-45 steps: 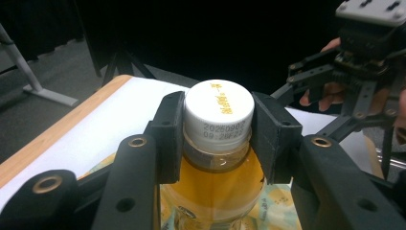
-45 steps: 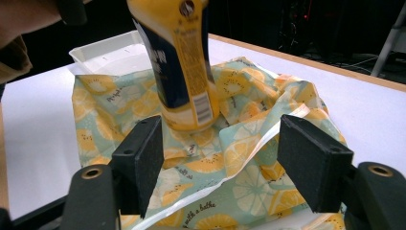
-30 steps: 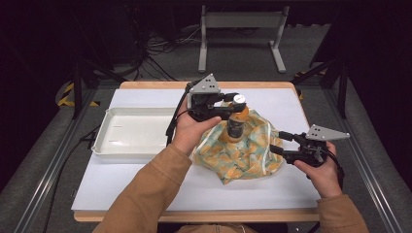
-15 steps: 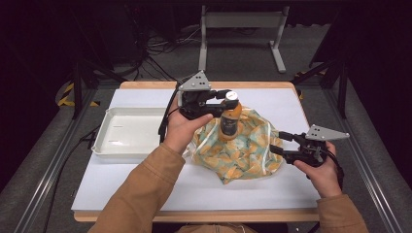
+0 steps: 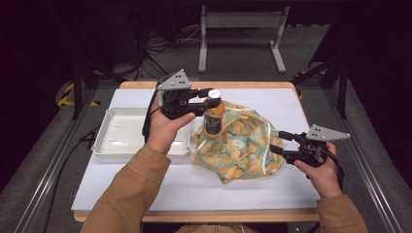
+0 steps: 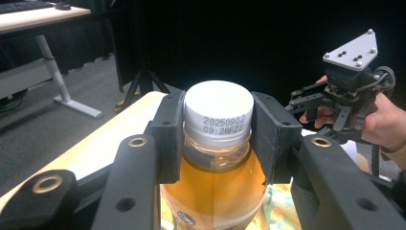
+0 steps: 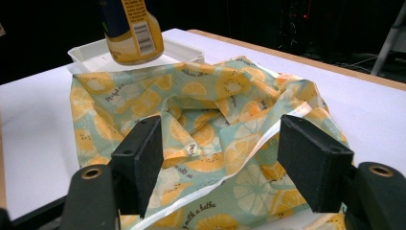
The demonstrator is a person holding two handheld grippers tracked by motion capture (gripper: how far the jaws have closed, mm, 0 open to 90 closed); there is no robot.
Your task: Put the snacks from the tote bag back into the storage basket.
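Looking down from the high view, the left gripper [image 5: 210, 97] holds a bottle [image 5: 213, 116] of orange drink by its white cap [image 5: 214, 92], its jaws clamped on either side of the cap. The bottle hangs upright above the left edge of a patterned bag [image 5: 240, 145], which lies crumpled on the white table [image 5: 194, 187] just right of a white tray [image 5: 121, 141]. The bottle's lower half stands in front of the bag's left part, close to the tray's right rim. The right gripper [image 5: 278, 141] sits at the bag's right edge, its jaws apart, with the bag's pale rim just in front of them; whether they touch the fabric cannot be told from here. Both tan sleeves come in from the bottom.

From the left gripper view, the two black pads [image 6: 170, 129] press against the sides of the cap, which bears a printed date code. The clear neck and the orange liquid fill the space below. The other gripper and the hand [image 6: 383, 120] holding it show farther off at the right.

From the right gripper view, the jaws stand wide apart, nothing pinched between them. The bag, printed with orange slices, spreads across the table beyond and between the jaws, its open mouth facing upward. The bottle's base [image 7: 131, 33] hangs clear above the bag's far left corner, with the tray behind it
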